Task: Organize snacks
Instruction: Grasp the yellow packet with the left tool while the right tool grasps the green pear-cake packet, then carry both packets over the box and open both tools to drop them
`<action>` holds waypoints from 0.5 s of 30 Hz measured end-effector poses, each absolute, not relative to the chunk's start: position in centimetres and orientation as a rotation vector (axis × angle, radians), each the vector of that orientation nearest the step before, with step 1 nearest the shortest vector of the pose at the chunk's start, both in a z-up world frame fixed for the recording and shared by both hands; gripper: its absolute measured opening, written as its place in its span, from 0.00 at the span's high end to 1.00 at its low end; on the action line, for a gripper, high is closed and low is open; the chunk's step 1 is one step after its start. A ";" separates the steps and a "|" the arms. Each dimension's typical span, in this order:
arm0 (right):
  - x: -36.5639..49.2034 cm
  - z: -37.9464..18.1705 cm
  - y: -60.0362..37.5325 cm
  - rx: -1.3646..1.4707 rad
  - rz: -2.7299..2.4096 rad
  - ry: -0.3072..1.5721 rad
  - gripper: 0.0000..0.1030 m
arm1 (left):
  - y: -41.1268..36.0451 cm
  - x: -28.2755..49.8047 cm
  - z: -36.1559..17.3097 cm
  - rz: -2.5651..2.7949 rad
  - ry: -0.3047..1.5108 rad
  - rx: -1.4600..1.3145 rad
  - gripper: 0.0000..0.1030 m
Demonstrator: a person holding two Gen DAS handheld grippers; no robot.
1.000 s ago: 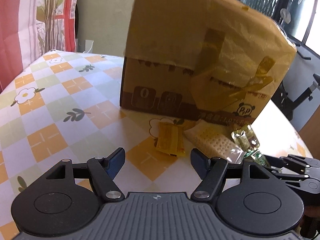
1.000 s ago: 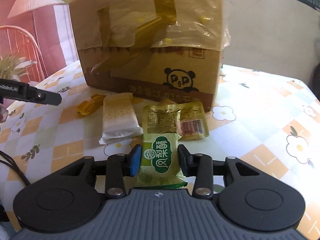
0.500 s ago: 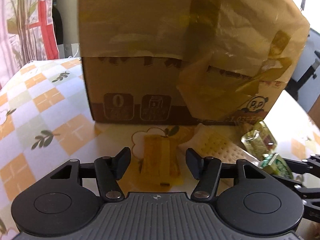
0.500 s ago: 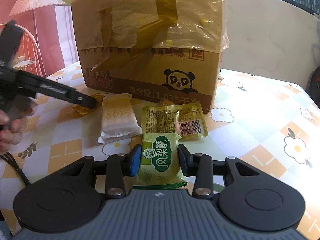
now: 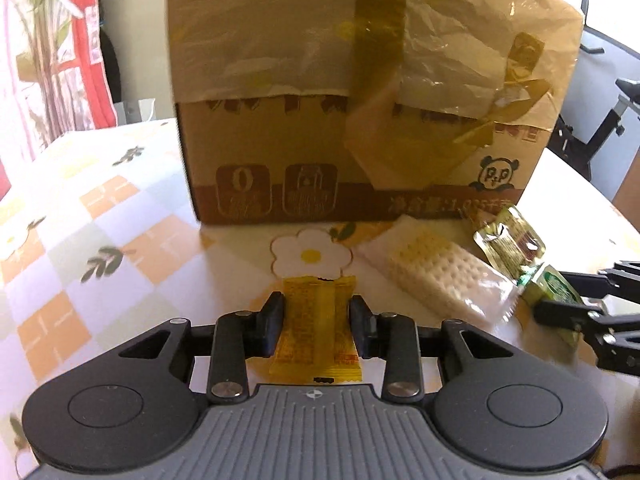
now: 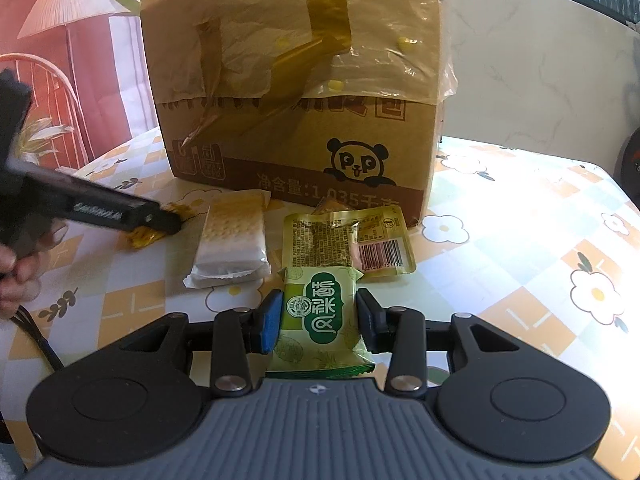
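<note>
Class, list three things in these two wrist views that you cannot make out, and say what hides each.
1. Inside of the cardboard box: right wrist view, its taped side faces the camera.
2. Orange packet: right wrist view, mostly behind the gold packet.
3. Yellow snack: right wrist view, largely covered by the left gripper, whose jaws are closing on it.

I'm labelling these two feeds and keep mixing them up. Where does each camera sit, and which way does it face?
Left wrist: on the left gripper, looking down along its fingers, jaws closing on the yellow packet; the right gripper's tip shows at right.
Right wrist: on the right gripper, which holds the green packet; a hand shows.
Shared: cardboard box, cracker packet.
</note>
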State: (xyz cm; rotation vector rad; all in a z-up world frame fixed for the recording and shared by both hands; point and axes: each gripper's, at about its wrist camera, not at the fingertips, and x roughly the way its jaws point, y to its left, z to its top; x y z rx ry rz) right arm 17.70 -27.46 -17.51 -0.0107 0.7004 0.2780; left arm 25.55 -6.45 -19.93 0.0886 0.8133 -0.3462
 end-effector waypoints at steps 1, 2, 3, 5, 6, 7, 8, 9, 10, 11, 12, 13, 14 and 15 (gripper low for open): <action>17.7 -17.5 -27.5 -0.011 0.278 0.700 0.59 | -6.2 25.1 -19.9 -0.345 0.816 0.078 0.64; 17.7 -17.5 -27.5 -0.010 0.278 0.701 0.59 | -6.1 24.7 -19.8 -0.345 0.819 0.071 0.64; 17.7 -17.5 -27.5 -0.010 0.278 0.701 0.59 | -5.9 24.3 -19.8 -0.344 0.821 0.064 0.64; 17.7 -17.5 -27.5 -0.010 0.278 0.701 0.59 | -5.5 24.1 -19.8 -0.344 0.825 0.057 0.64; 17.7 -17.5 -27.5 -0.011 0.277 0.701 0.59 | -5.5 24.0 -19.8 -0.345 0.826 0.058 0.64; 17.7 -17.5 -27.5 -0.011 0.277 0.700 0.59 | -5.2 23.9 -19.8 -0.346 0.827 0.056 0.64; 17.7 -17.5 -27.5 -0.012 0.277 0.700 0.59 | -5.2 23.9 -19.8 -0.344 0.828 0.053 0.64; 17.7 -17.5 -27.5 -0.012 0.277 0.700 0.59 | -5.3 24.0 -19.7 -0.343 0.829 0.054 0.64; 17.7 -17.5 -27.5 -0.012 0.277 0.700 0.59 | -5.3 24.0 -19.7 -0.342 0.828 0.060 0.64; 17.7 -17.5 -27.6 -0.011 0.277 0.701 0.59 | -5.4 24.0 -19.7 -0.340 0.827 0.063 0.64; 17.7 -17.6 -27.5 -0.010 0.278 0.701 0.59 | -5.1 24.0 -19.5 -0.338 0.828 0.056 0.64; 17.7 -17.6 -27.6 -0.008 0.278 0.701 0.59 | -5.0 24.0 -19.5 -0.335 0.832 0.040 0.64; 17.7 -17.5 -27.5 -0.008 0.277 0.701 0.59 | -4.8 24.1 -19.4 -0.335 0.835 0.025 0.65; 17.6 -17.5 -27.5 -0.008 0.276 0.701 0.59 | -4.7 24.0 -19.4 -0.335 0.839 0.010 0.67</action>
